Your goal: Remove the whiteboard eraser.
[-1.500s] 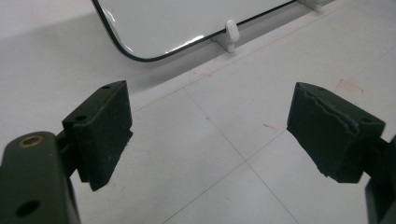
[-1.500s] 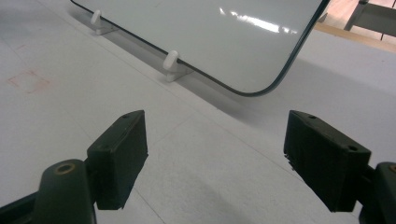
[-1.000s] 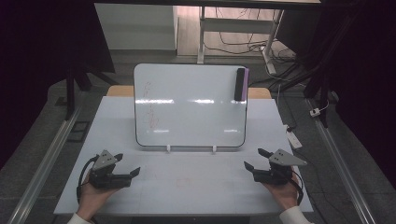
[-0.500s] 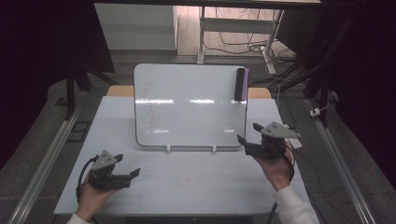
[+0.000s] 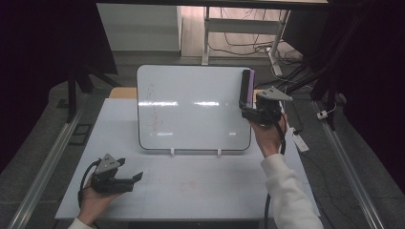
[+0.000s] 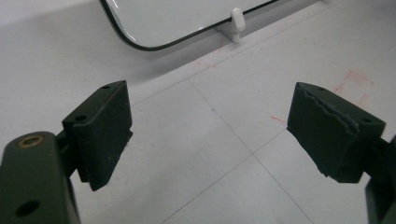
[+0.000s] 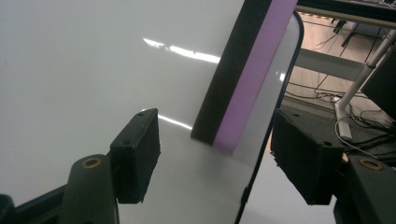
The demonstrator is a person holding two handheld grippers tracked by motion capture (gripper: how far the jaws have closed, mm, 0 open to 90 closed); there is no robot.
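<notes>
Both tools are spread: the right tool [image 7: 215,158], closing, flanks the eraser [image 7: 243,74] on the whiteboard [image 7: 93,70]

The place looked like a lab or test room set up for recording. A plain white table [image 5: 200,191] stood on grey carpet, with metal rails [image 5: 45,162] running along the floor at left and right. Dark curtains [image 5: 43,43] closed off both sides. On the table a whiteboard [image 5: 191,109] stood propped on small white feet. At the far end loose cables [image 5: 243,45] lay on a wooden floor around the white legs of a desk [image 5: 206,33], and a white cabinet [image 5: 138,26] stood to the left.
</notes>
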